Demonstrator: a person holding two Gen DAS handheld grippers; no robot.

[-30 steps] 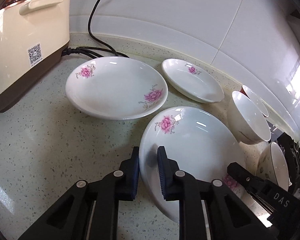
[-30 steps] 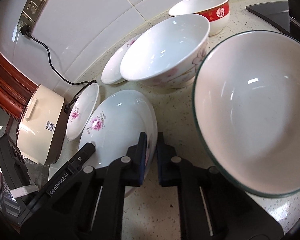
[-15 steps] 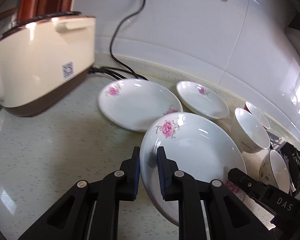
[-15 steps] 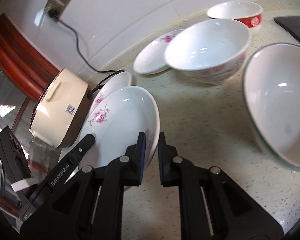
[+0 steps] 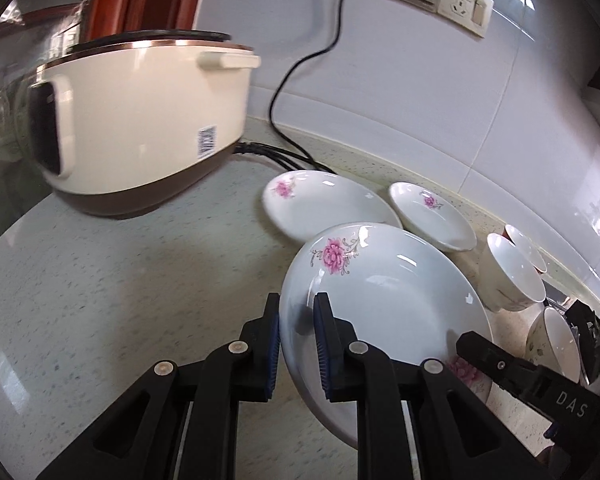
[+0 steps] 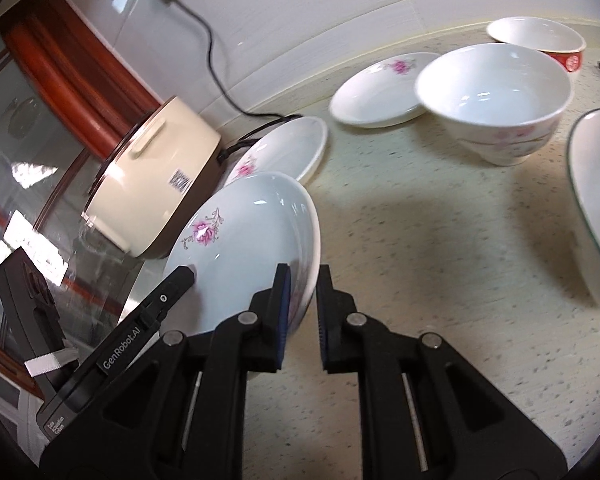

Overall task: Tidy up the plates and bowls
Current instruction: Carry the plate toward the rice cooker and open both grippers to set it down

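Large flowered plate (image 5: 384,292), held off the speckled surface (image 5: 120,300) by both grippers at once and tilted, one rim edge higher than the other. The left gripper (image 5: 297,344) clamps the plate's near-left rim, its fingers (image 5: 326,344) narrow with one pad on each face. The right gripper (image 6: 303,312) clamps the opposite rim in the same way, fingers pinched close on the thin edge.

Relative to the held plate: a second flowered plate (image 5: 324,208) lies just beyond it on the surface, its near edge hidden behind the raised rim. A smaller flowered plate (image 5: 432,216) sits beyond and to the right. Two footed bowls (image 5: 512,276) stand farther right, with a red-banded bowl (image 6: 540,40) behind them near the wall. The cream cooker (image 5: 140,128) stands to the left and behind, its cord (image 5: 300,64) running up to the wall socket.

Step in hand, as judged: carrying the large plate toward a stacking place, probably the second flowered plate. The next move calls for levelling the plate, centring it over that plate, and lowering it with both hands matched so neither rim slips. Both grips should release only once the plate rests.
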